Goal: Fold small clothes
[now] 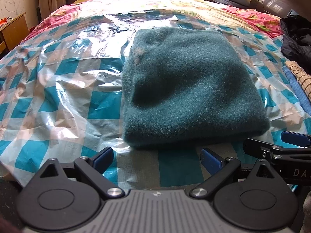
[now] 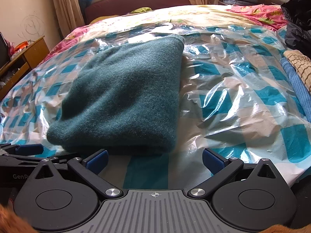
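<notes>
The green sweater (image 1: pixel 186 85) lies folded on the bed's plastic sheet (image 1: pixel 64 89); both hand-held grippers, left (image 1: pixel 157 158) and right (image 2: pixel 155 159), gape empty, and a careless nudge could slide it undone

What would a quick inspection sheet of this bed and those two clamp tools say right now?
Surface: bed under a crinkled checked plastic sheet.
Job's things: green sweater, folded, lying flat.
Clutter: dark jacket and striped cloths at the bed's right edge.
Grippers: left gripper and right gripper open, empty, just short of the sweater.
Cables: nothing seen.
Surroundings: curtains, wooden desk, window.
</notes>
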`<state>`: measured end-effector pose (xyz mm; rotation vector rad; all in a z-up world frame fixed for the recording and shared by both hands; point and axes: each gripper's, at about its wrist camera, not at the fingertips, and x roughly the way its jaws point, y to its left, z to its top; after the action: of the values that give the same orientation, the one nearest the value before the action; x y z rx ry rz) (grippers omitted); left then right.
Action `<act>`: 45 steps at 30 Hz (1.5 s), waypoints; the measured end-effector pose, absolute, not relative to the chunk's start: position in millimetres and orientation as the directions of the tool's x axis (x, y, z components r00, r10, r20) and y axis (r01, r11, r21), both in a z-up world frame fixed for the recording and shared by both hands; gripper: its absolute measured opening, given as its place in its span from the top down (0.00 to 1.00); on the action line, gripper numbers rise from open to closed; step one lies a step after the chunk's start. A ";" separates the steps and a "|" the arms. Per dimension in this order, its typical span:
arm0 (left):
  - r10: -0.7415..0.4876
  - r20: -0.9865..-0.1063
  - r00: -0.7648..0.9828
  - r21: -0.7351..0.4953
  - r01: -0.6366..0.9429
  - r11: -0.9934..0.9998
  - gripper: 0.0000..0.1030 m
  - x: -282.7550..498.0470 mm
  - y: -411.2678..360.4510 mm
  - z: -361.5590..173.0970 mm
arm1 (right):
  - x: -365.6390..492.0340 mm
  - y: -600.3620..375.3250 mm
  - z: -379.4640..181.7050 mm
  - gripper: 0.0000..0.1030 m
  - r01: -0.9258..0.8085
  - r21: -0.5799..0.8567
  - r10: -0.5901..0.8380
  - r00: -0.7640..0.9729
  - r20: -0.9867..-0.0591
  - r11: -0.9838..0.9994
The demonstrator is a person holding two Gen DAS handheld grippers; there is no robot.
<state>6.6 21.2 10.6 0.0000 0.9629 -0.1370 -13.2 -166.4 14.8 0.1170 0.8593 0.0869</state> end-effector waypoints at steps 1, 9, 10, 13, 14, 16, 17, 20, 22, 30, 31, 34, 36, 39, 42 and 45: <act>-0.113 -0.819 0.562 -0.059 0.114 0.992 0.02 7.0 21.2 9.9 | -13.2 -165.8 14.1 0.00 -0.030 0.134 0.121 0.648 -0.752 0.991; -0.085 -0.833 0.547 -0.029 0.111 0.993 0.02 8.3 18.4 7.1 | -11.6 -165.1 8.4 0.00 -0.016 0.106 0.093 0.625 -0.775 0.994; -0.083 -0.835 0.544 -0.027 0.110 0.994 0.02 8.5 18.2 6.8 | -11.2 -165.1 7.2 0.00 -0.013 0.099 0.086 0.620 -0.780 0.995; -0.079 -0.838 0.540 -0.024 0.108 0.994 0.02 8.5 19.0 6.0 | -10.2 -165.2 5.0 0.00 -0.013 0.095 0.083 0.611 -0.788 0.995; -0.078 -0.838 0.539 -0.024 0.107 0.994 0.02 8.4 19.1 5.9 | -10.2 -165.2 4.7 0.00 -0.014 0.095 0.084 0.610 -0.788 0.995; -0.073 -0.840 0.538 -0.019 0.105 0.994 0.02 7.9 18.9 5.6 | -10.0 -165.0 4.2 0.00 -0.016 0.095 0.085 0.606 -0.791 0.995; -0.070 -0.842 0.535 -0.016 0.105 0.994 0.02 7.7 18.9 5.4 | -9.9 -164.9 3.8 0.00 -0.017 0.094 0.085 0.603 -0.793 0.995; -0.058 -0.850 0.523 -0.005 0.103 0.995 0.02 7.9 18.1 4.0 | -8.7 -163.8 2.8 0.00 -0.020 0.085 0.080 0.595 -0.800 0.996; -0.056 -0.852 0.520 -0.002 0.103 0.995 0.02 7.8 18.0 3.6 | -8.5 -163.4 1.7 0.00 -0.020 0.083 0.079 0.588 -0.805 0.996; -0.054 -0.855 0.517 -0.003 0.099 0.995 0.03 6.8 18.8 3.5 | -8.3 -163.7 0.9 0.00 -0.020 0.089 0.085 0.577 -0.813 0.996; -0.056 -0.856 0.514 -0.006 0.098 0.995 0.03 6.7 19.2 3.2 | -8.5 -163.6 0.6 0.00 -0.020 0.089 0.084 0.576 -0.813 0.996; -0.056 -0.858 0.510 -0.008 0.097 0.995 0.03 6.9 19.0 3.0 | -8.8 -163.7 0.3 0.00 -0.019 0.087 0.083 0.574 -0.815 0.996; -0.053 -0.859 0.510 -0.004 0.097 0.995 0.03 6.7 18.3 3.4 | -9.2 -164.0 0.2 0.00 -0.018 0.089 0.084 0.573 -0.815 0.996; -0.050 -0.861 0.506 -0.002 0.095 0.995 0.03 6.3 17.7 3.4 | -8.9 -164.7 -0.3 0.00 -0.019 0.093 0.088 0.570 -0.817 0.995; -0.052 -0.865 0.499 -0.006 0.093 0.996 0.03 6.4 17.9 2.8 | -8.8 -165.0 -0.8 0.00 -0.019 0.093 0.087 0.568 -0.819 0.996; -0.053 -0.869 0.491 -0.011 0.088 0.996 0.03 6.4 18.0 1.9 | -8.8 -165.2 -1.1 0.00 -0.022 0.096 0.092 0.565 -0.820 0.995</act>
<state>6.4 18.0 1.9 0.0365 1.0538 -0.0860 -8.8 -165.2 -1.1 0.0782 0.9683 0.0667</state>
